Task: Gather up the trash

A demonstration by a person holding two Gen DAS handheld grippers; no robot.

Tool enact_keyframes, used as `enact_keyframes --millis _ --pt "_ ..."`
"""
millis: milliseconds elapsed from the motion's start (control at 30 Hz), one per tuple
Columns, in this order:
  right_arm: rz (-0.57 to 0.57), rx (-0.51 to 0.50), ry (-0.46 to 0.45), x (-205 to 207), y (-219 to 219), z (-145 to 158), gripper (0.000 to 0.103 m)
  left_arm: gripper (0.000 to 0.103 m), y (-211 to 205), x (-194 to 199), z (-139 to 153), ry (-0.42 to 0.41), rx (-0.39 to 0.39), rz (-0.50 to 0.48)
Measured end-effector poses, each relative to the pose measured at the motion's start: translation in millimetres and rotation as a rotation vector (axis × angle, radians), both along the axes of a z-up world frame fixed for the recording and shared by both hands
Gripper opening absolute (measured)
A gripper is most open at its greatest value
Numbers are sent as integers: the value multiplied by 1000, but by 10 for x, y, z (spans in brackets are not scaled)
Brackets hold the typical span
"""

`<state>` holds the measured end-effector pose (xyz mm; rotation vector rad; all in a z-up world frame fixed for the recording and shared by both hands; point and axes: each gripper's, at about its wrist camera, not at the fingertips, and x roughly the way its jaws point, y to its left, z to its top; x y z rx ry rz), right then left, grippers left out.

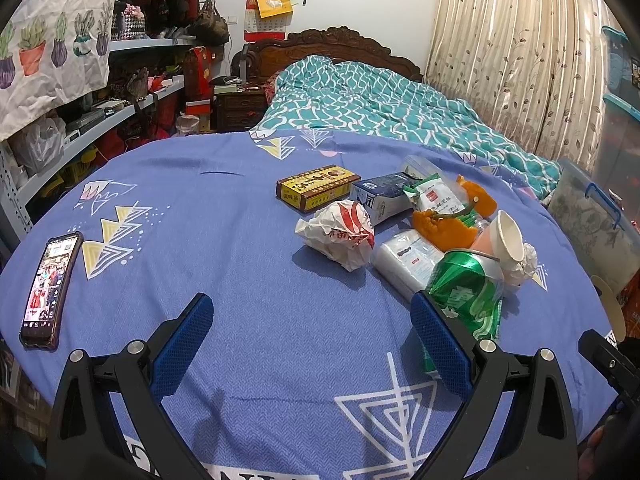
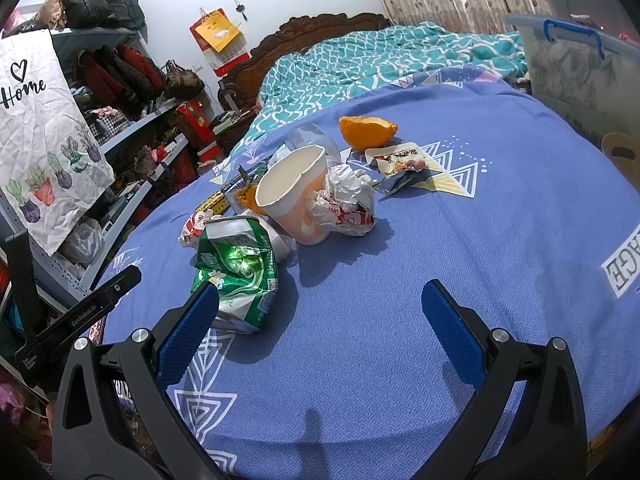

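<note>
Both the left claw [image 1: 308, 328] and the right claw [image 2: 320, 312] hover with jaws apart, holding nothing. The crushed can [image 2: 236, 272], paper cup [image 2: 292, 196], wrappers [image 1: 340, 232] and orange peel [image 2: 366, 130] all lie on the table [image 1: 240, 208], so collecting seems not yet begun.

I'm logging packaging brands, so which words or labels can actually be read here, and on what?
"Home", under a drawn heart: white hanging cloth
"GenRobot.AI": left gripper body
"GE", upside down, cut off: blue tablecloth
Crushed green can, yellow box, snack packet, phone, wall calendar: print too small or blurred.
</note>
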<state>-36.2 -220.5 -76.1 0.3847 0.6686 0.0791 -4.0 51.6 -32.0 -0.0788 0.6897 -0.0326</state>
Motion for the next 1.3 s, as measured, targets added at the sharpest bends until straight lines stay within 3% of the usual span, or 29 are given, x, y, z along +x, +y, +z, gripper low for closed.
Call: enact_keyframes --millis 1300 --pt "-2 15 15 9 -1 -50 100 94 -10 -20 -24 6 -2 1"
